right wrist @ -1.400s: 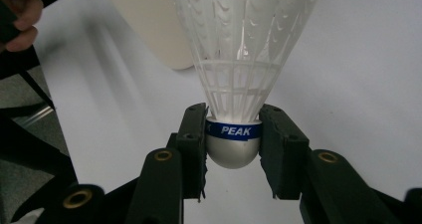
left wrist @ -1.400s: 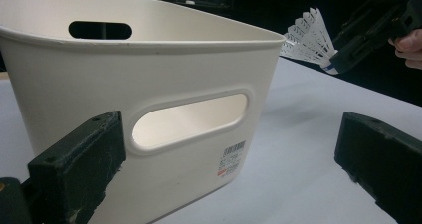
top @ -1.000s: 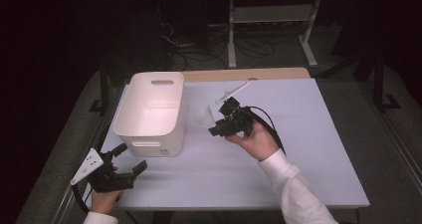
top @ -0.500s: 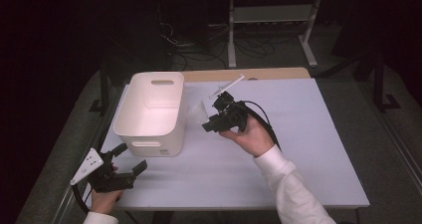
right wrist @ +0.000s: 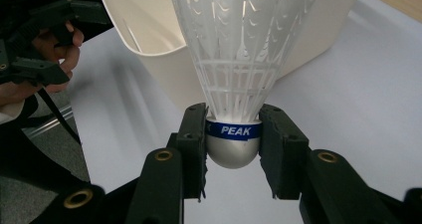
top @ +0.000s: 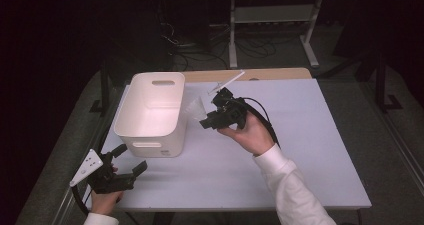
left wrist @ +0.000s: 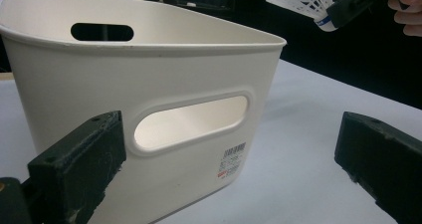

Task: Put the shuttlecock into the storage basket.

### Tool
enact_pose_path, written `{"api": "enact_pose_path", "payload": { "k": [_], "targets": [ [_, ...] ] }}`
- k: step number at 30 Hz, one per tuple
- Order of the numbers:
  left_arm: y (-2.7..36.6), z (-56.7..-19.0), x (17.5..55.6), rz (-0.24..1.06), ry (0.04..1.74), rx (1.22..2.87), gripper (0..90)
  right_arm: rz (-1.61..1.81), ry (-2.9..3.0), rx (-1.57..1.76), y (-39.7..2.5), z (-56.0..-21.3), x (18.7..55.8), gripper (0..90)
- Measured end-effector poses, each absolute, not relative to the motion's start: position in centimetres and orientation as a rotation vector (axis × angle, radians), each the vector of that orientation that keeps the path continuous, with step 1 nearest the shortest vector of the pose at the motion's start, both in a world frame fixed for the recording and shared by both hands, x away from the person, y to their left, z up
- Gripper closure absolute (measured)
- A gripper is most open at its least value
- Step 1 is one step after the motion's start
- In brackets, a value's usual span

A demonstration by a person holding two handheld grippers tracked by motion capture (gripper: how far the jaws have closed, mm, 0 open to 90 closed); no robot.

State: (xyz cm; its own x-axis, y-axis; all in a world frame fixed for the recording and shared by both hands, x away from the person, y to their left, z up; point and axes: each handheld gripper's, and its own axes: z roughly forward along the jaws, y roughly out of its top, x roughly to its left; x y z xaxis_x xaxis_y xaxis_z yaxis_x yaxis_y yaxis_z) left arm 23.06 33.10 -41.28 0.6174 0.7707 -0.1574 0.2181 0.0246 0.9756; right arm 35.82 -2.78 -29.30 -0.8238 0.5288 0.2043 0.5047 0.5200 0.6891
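In the high view a white table (top: 300,150) takes up the middle of the frame, with bare surface across its right half and along its lower edge, and dark floor beyond every side. A white bin (top: 152,112) stands left of centre, its near wall toward the bottom of the frame and its open top unobstructed. The right gripper (top: 206,122) is held up at the centre of the frame, just right of the bin's right wall, and its jaws are clamped on a shuttlecock (top: 196,108) whose white skirt points toward the bin. In the right gripper view the two black pads press on either side of the shuttlecock's (right wrist: 238,79) rounded cork at the blue band, the skirt rising off the top of the frame and cut off there. The left gripper (top: 131,161) sits at the lower left, near the table's corner, jaws spread wide with nothing between them; in the left gripper view the bin (left wrist: 149,84) stands beyond them, and its left side runs off the frame. The far background is too dark to make out.
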Motion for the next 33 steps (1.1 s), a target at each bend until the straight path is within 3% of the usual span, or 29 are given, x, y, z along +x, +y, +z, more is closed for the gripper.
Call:
{"api": "enact_pose_path", "payload": {
  "k": [33],
  "targets": [
    [33.2, -41.3, 23.0, 0.529, 0.869, 1.534, 0.0, 1.211, 2.762, 0.725, 3.1, -27.0, 37.5, 63.2]
  ]
}}
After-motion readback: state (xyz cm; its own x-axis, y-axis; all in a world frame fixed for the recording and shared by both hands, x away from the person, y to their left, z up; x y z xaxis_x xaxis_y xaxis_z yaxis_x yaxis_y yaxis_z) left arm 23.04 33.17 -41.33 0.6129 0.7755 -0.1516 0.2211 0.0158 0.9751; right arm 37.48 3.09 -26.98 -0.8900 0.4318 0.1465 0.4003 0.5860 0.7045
